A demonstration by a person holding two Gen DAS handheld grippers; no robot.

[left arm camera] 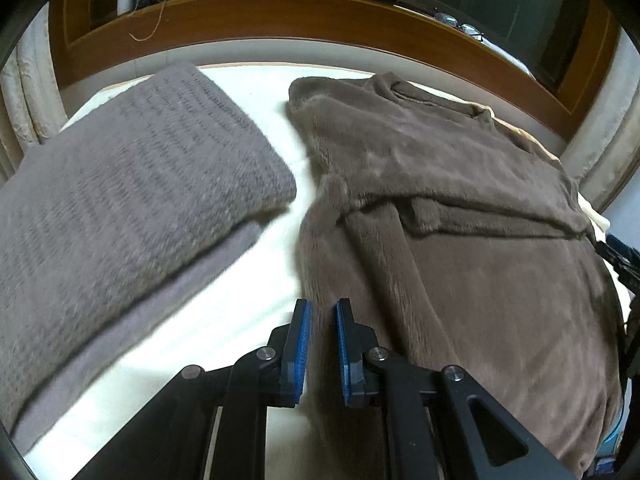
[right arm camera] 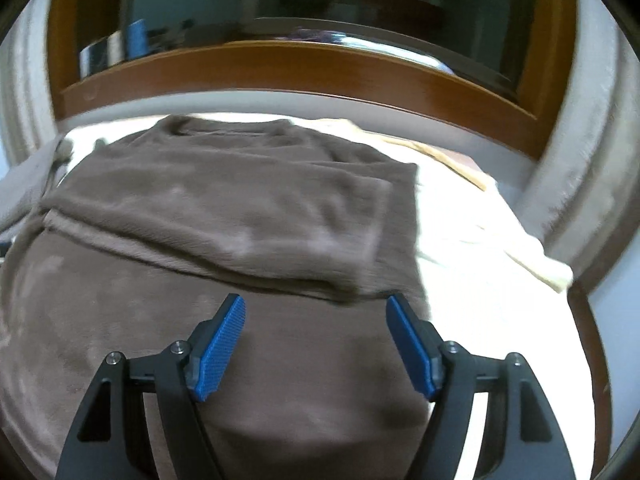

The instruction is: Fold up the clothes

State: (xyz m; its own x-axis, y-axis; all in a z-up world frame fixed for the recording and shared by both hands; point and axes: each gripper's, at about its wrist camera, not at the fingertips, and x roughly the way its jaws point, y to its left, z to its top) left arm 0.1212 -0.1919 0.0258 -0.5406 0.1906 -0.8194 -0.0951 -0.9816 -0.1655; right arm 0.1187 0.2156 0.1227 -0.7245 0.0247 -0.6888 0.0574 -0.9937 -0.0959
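Observation:
A brown fleece top point(left arm camera: 460, 216) lies flat on the white bed point(left arm camera: 224, 316), neck toward the headboard, with both sleeves folded across its chest. My left gripper point(left arm camera: 323, 308) hovers at the top's lower left edge, its blue pads a narrow gap apart with nothing between them. In the right wrist view the same brown top point(right arm camera: 224, 208) fills the middle, a folded sleeve lying across it. My right gripper point(right arm camera: 316, 306) stands wide open over the lower body of the top, holding nothing.
A folded grey knit garment point(left arm camera: 132, 196) lies on the bed to the left of the top. A wooden headboard point(left arm camera: 320, 24) runs along the far side. Cream and tan cloth point(right arm camera: 480, 216) lies right of the top. Curtains point(right arm camera: 580, 160) hang at both sides.

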